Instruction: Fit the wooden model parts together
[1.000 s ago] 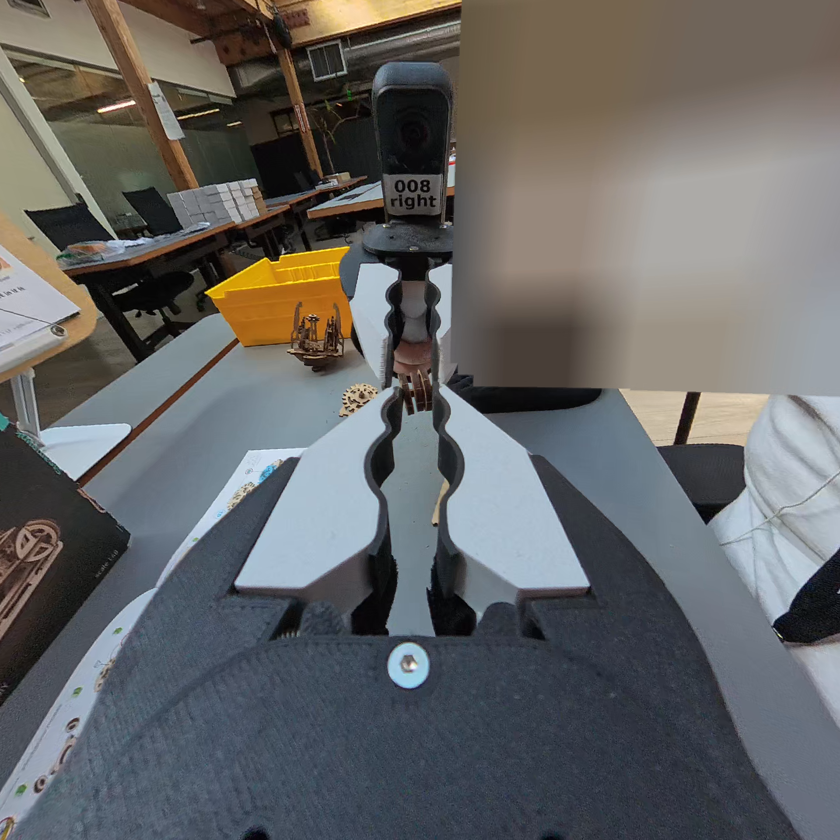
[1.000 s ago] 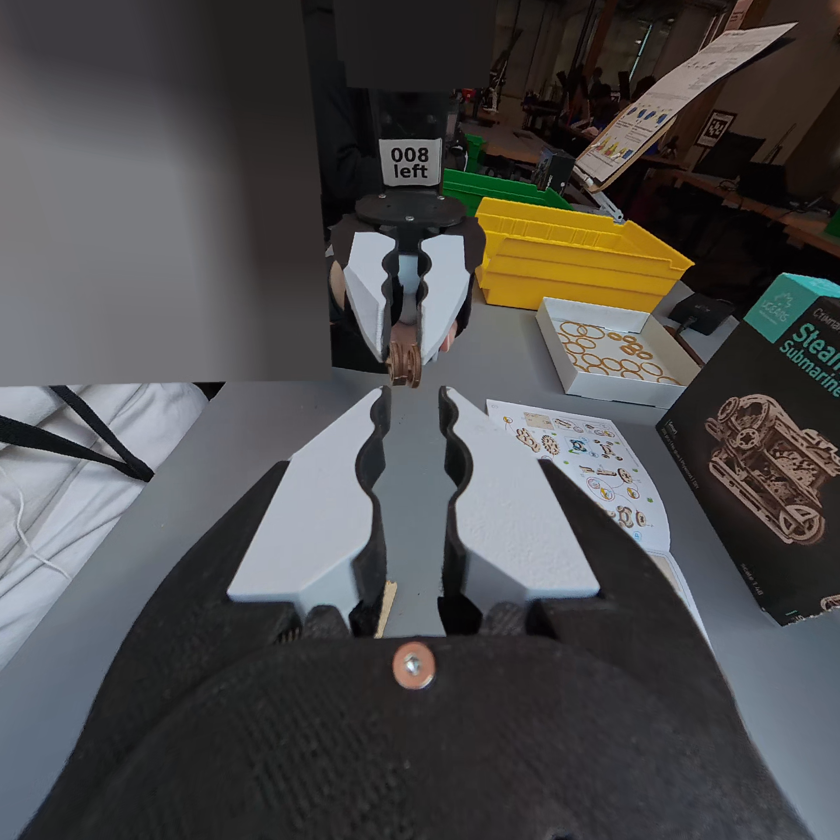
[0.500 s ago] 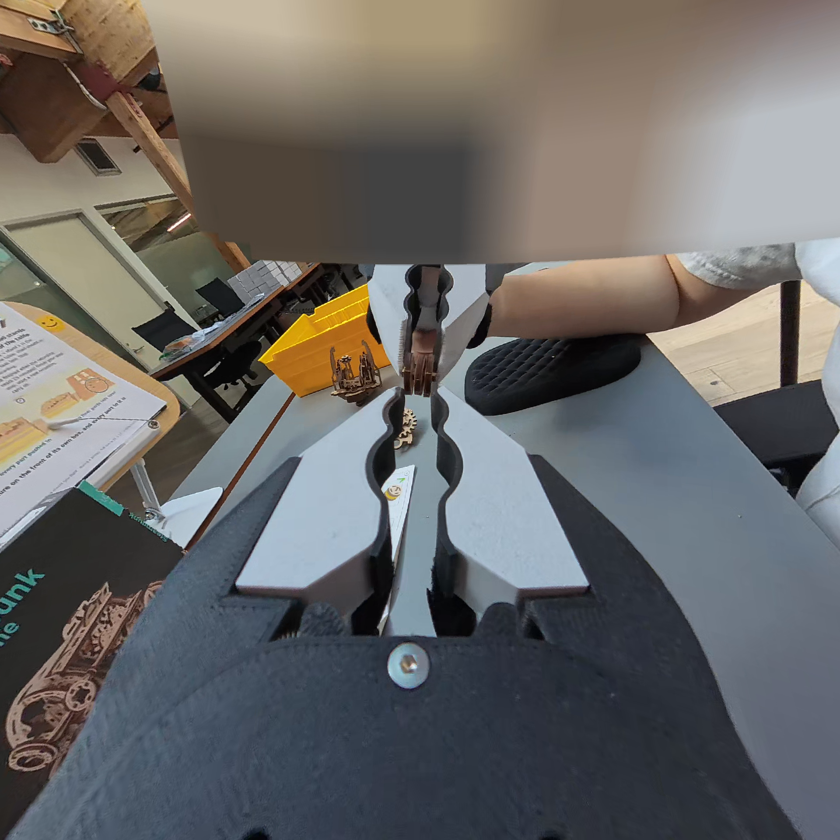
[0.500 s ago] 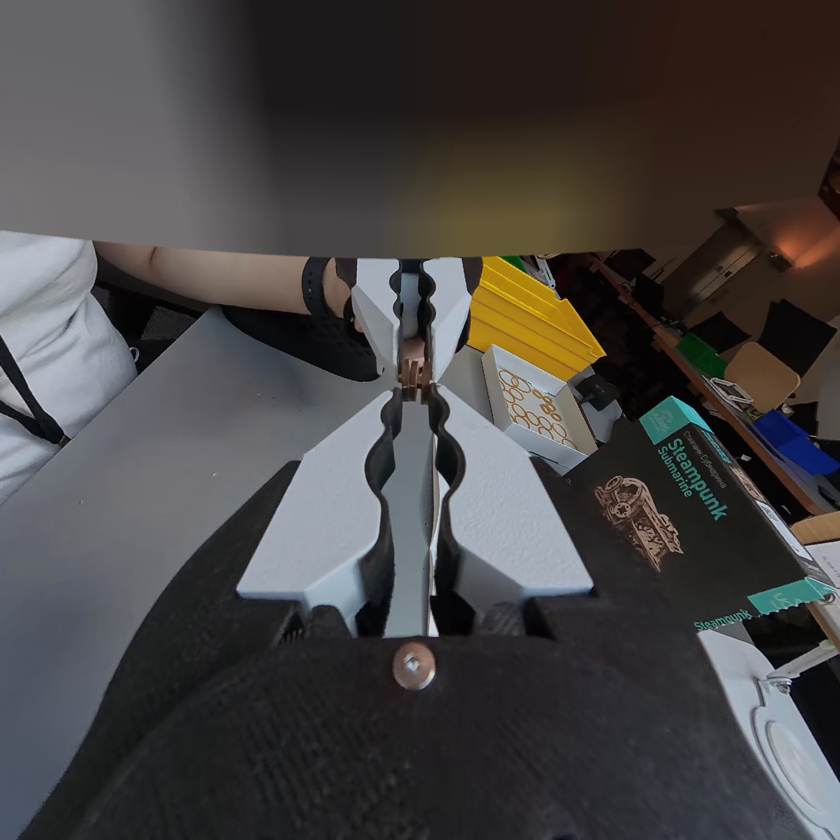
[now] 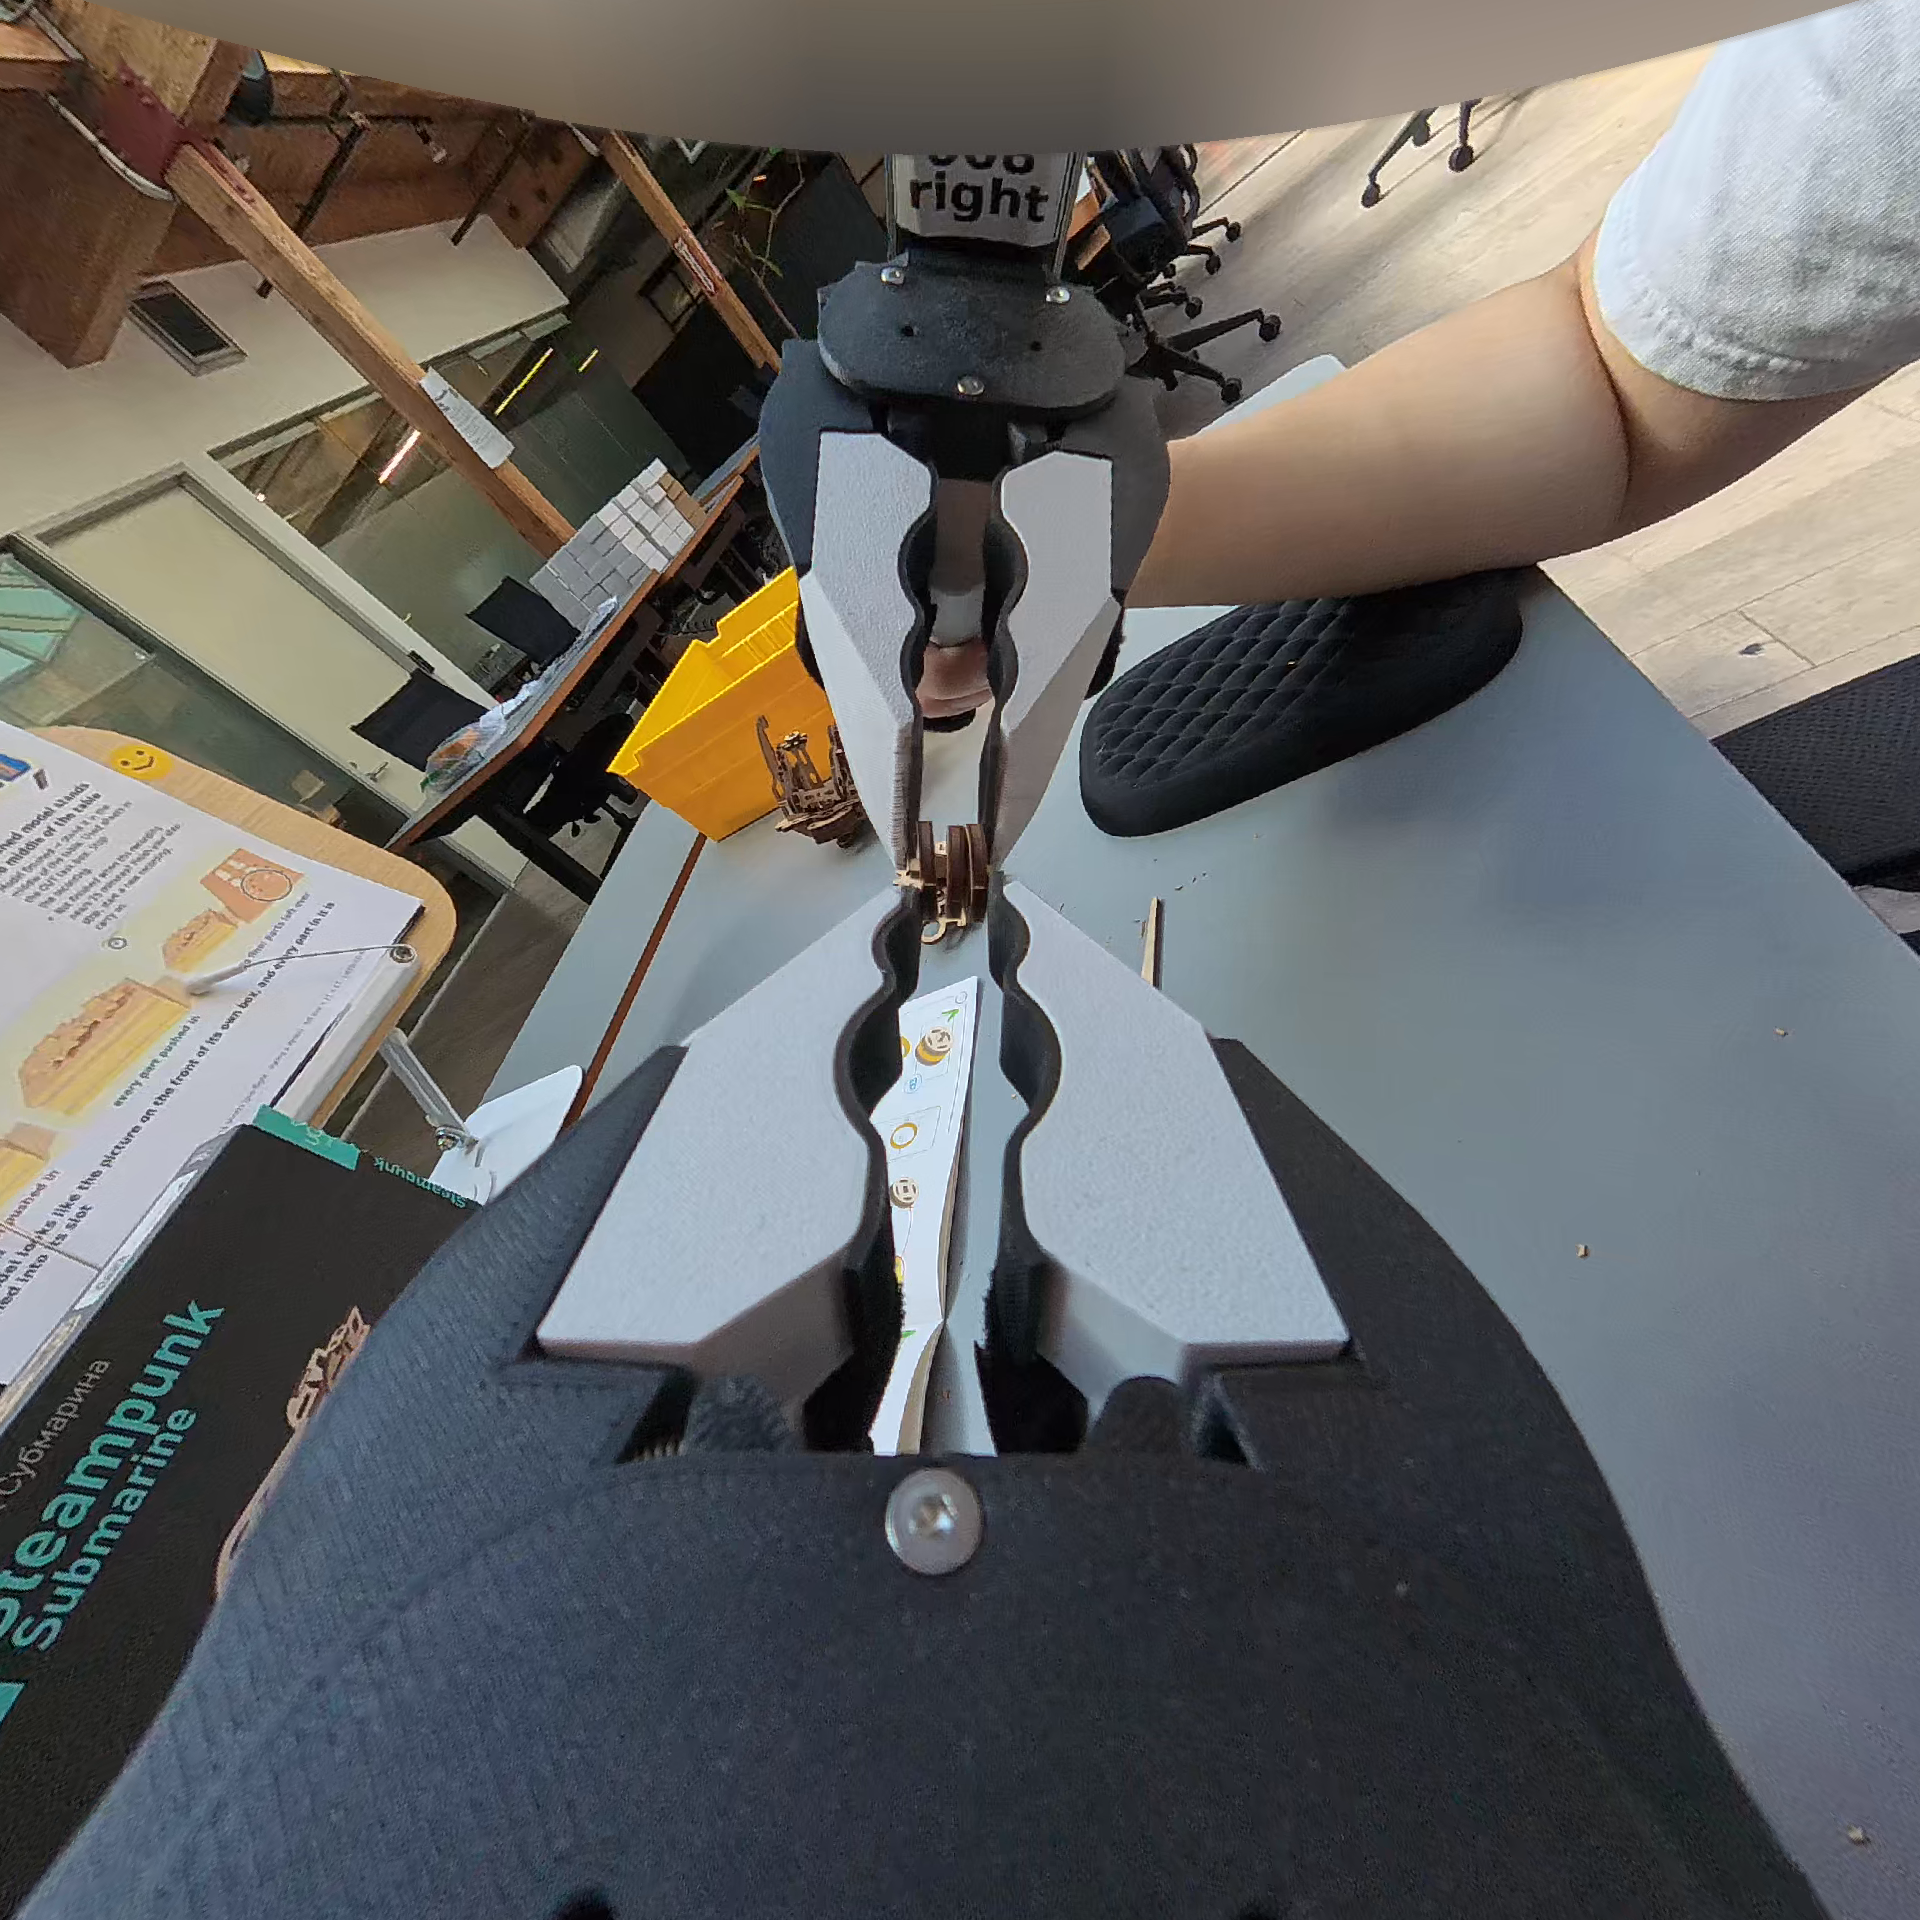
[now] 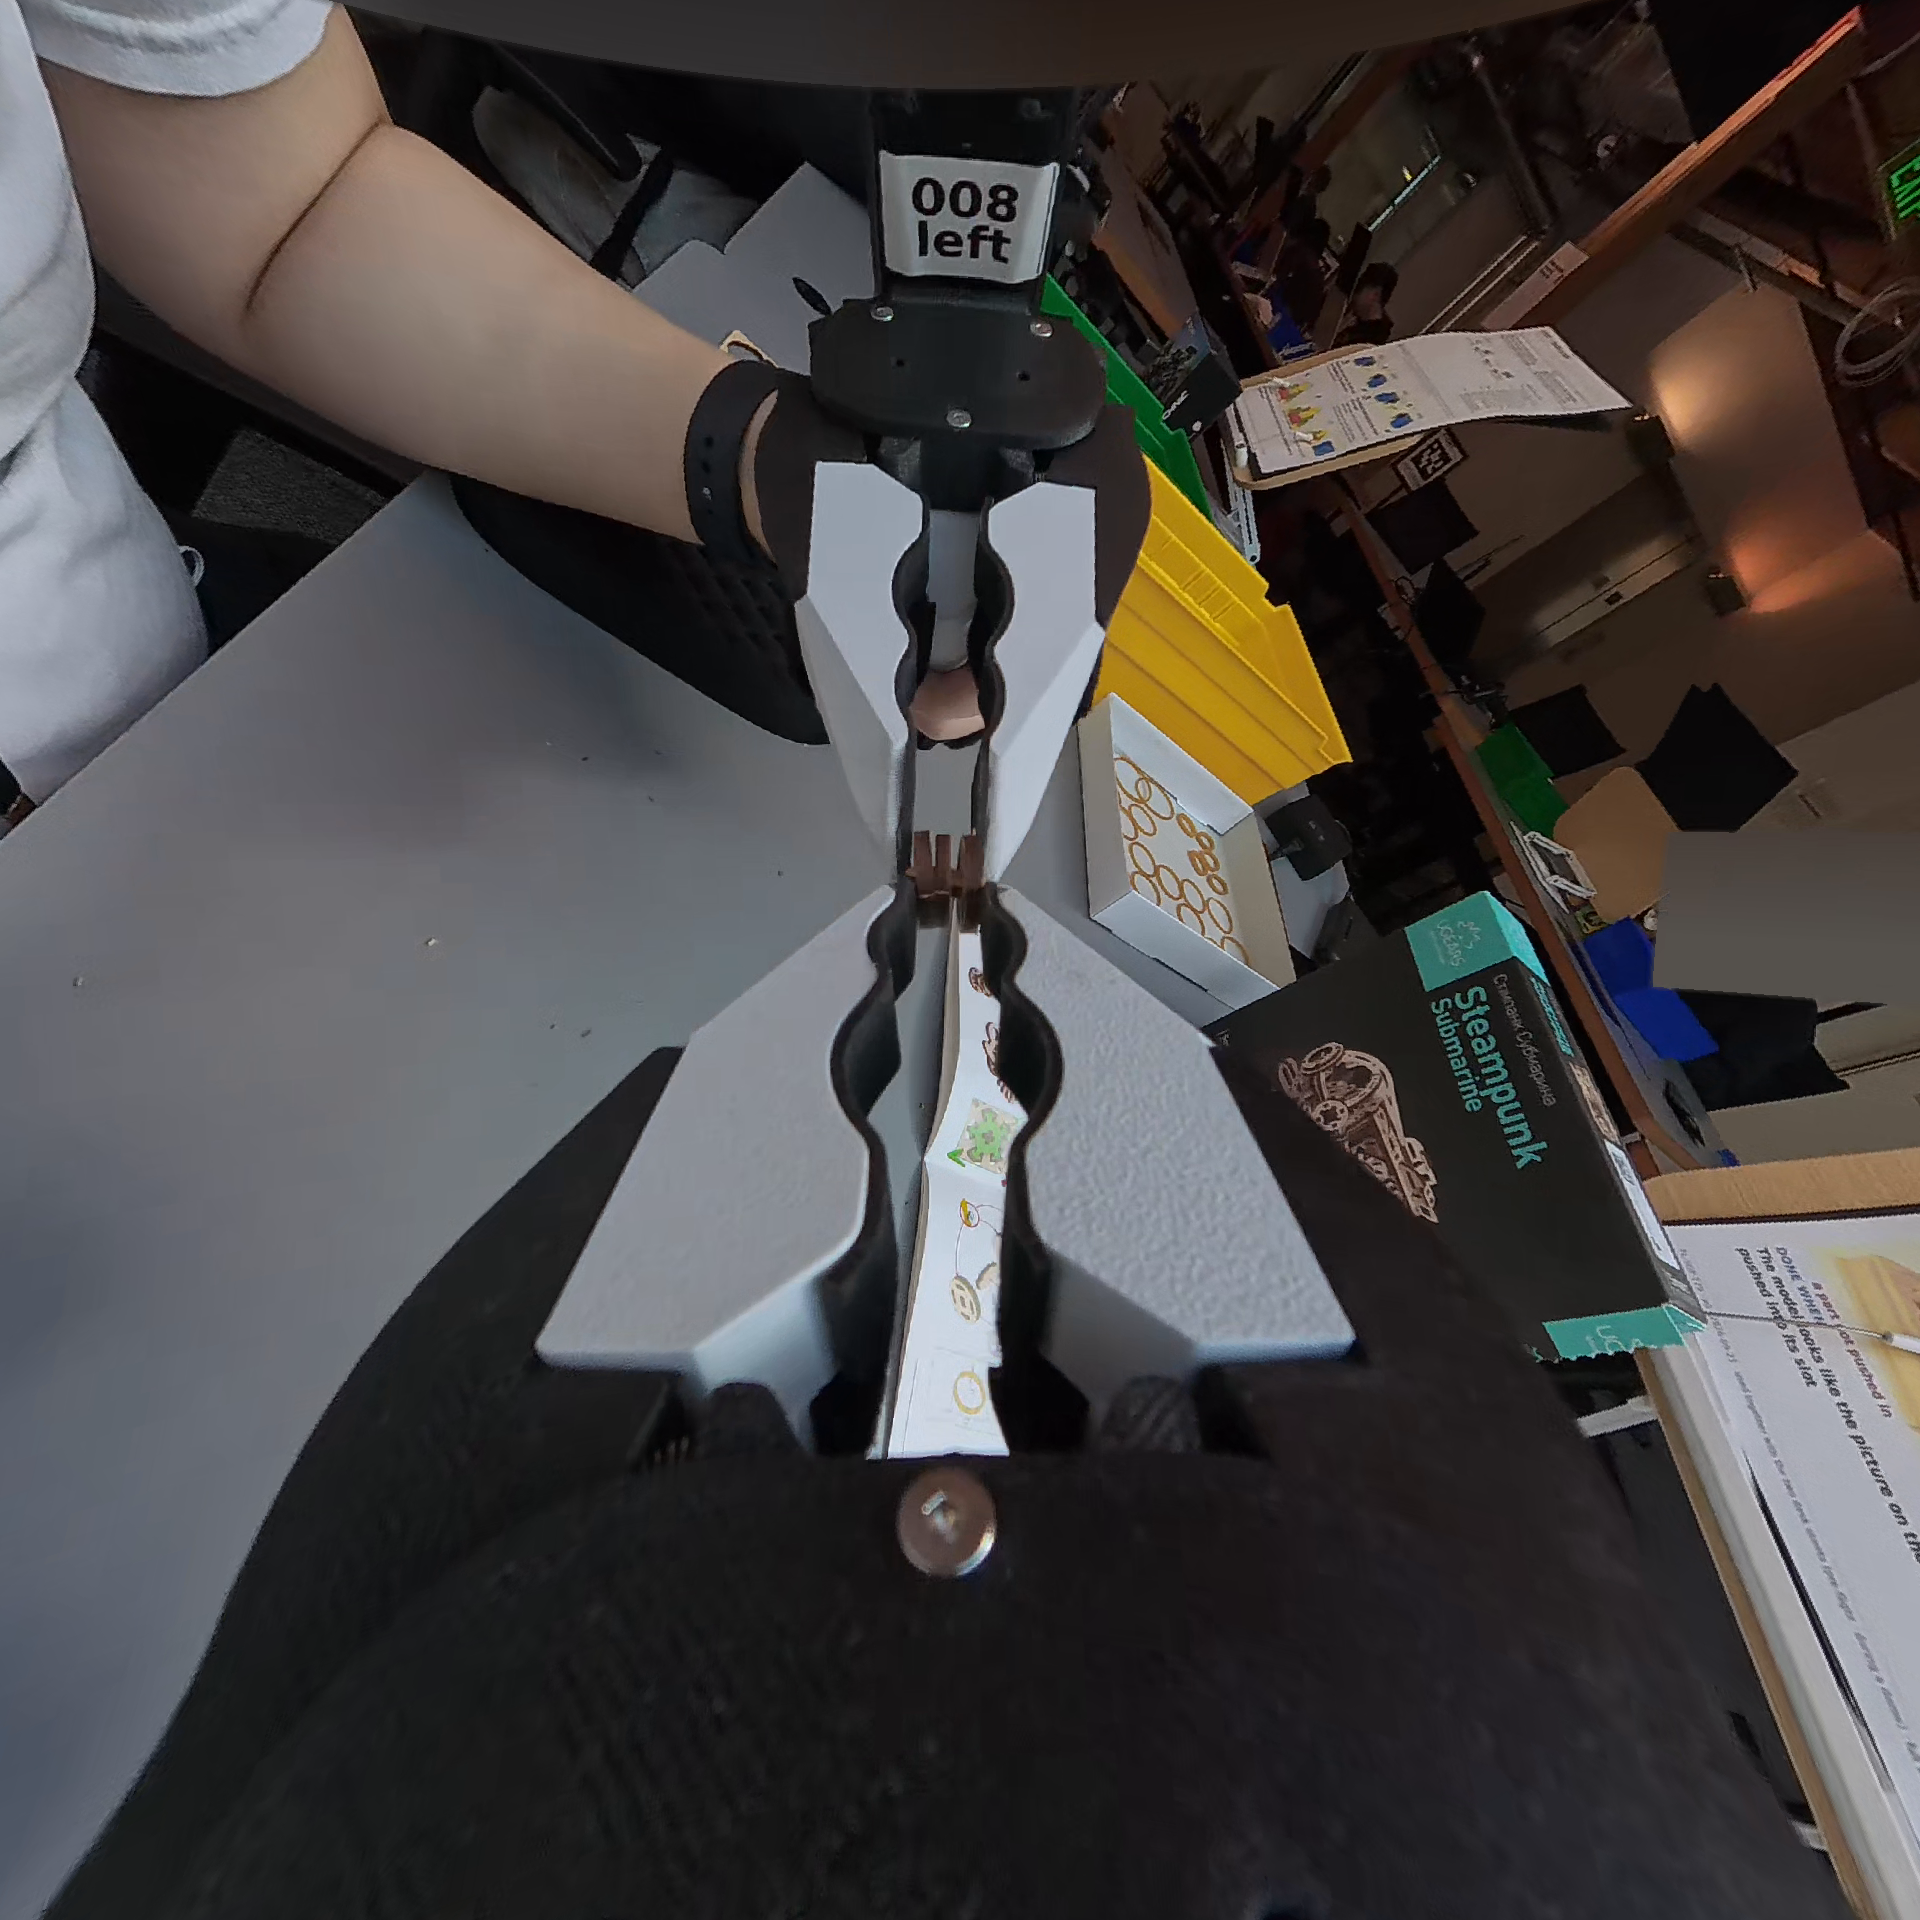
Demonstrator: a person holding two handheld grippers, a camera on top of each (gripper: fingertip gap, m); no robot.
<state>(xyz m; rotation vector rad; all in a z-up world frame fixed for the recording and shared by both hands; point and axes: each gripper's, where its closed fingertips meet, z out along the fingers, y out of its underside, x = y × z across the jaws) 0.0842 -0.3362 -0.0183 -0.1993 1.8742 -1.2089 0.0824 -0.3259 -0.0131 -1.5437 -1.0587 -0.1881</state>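
At frame centre, left gripper [image 5: 943, 914] and right gripper [image 6: 943, 902] meet tip to tip, both clamped on the small wooden assembly [image 5: 943, 871] above the grey table [image 5: 1455, 1039].

Grey table [image 5: 1455, 1039] bearing: instruction sheet [image 5: 930, 1143] seen through the left jaws' gap; black mesh pad [image 5: 1299, 707] right of them; yellow bin [image 5: 727, 727] and small wooden assembly [image 5: 810, 800] beyond-left; thin wooden stick [image 5: 1150, 940] just right; dark printed box [image 6: 1455, 1122] and white tray of wooden rings [image 6: 1174, 862] right of the right jaws.
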